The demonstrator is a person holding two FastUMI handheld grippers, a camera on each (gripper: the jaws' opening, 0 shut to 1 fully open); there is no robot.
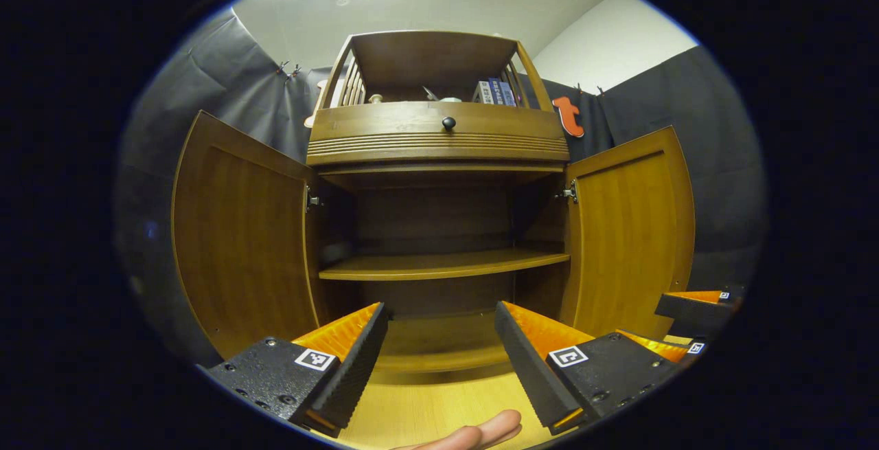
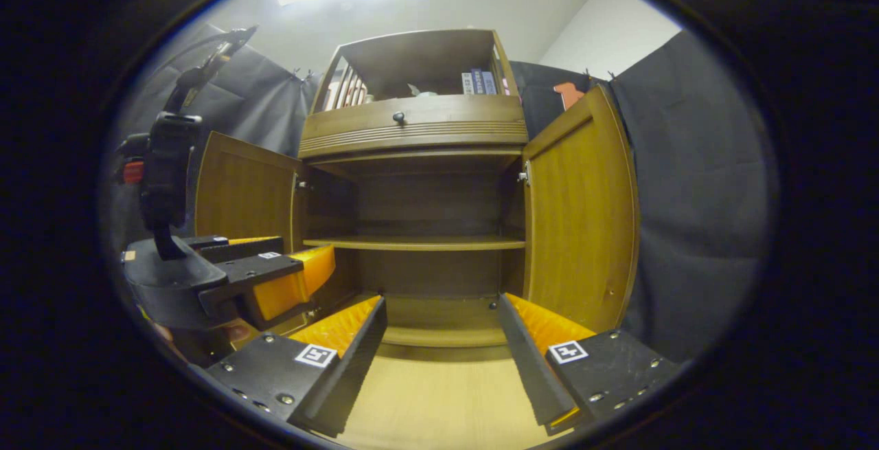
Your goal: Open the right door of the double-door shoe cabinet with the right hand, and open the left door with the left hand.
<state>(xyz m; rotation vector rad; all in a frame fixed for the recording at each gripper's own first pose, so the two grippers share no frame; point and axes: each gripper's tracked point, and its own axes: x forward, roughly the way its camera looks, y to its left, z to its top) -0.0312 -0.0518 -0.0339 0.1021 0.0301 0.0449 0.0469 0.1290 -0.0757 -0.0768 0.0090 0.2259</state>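
Booth: shoe cabinet (image 1: 439, 154) doors agape

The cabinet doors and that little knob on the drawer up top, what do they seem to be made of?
The left door and right door look like wood or wood veneer with a glossy warm-brown finish: grain streaks run down the panels and light glints off them. The knob is dark, round and shiny, with a bright highlight; metal or glazed ceramic, I cannot tell which.
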